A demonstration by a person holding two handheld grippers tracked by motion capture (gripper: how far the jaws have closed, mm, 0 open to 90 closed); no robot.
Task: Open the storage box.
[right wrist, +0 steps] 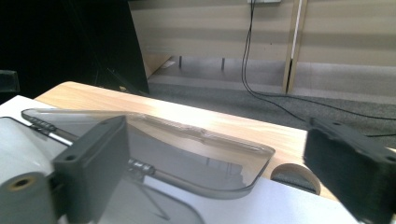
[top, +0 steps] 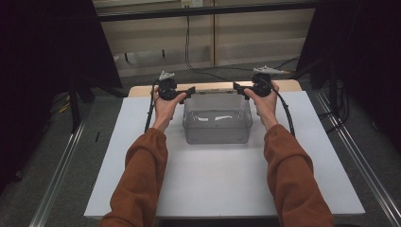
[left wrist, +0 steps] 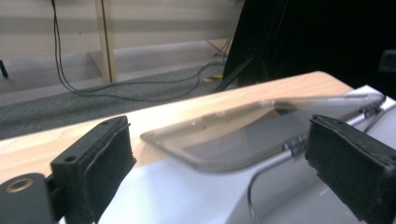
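left tool (top: 190, 91): jaws spread, nothing pinched. in the left gripper view the two black padded jaws stand wide apart, and the corner of the lid (left wrist: 261, 133) lies between and beyond them, not pressed by either pad.

right tool (top: 238, 88): jaws spread, nothing pinched. in the right gripper view the lid's rounded corner lies between the jaws, clear of both pads.

clear plastic storage box (top: 217, 125): stands on the white sheet (top: 222, 175) at the far middle of the worktop (top: 142, 89), between the two tools. its transparent lid is swung back on its hinges (left wrist: 295, 145) and rests flat behind the box, across the far edge of the sheet and onto the bare wood strip.

no brand, label or writing is legible on the box, lid or tools.

surroundings: black cables (top: 189, 56) trail over the grey carpet beyond the worktop; pale wood panelling closes the far side; dark curtains stand left and right. nothing obstructs either tool.
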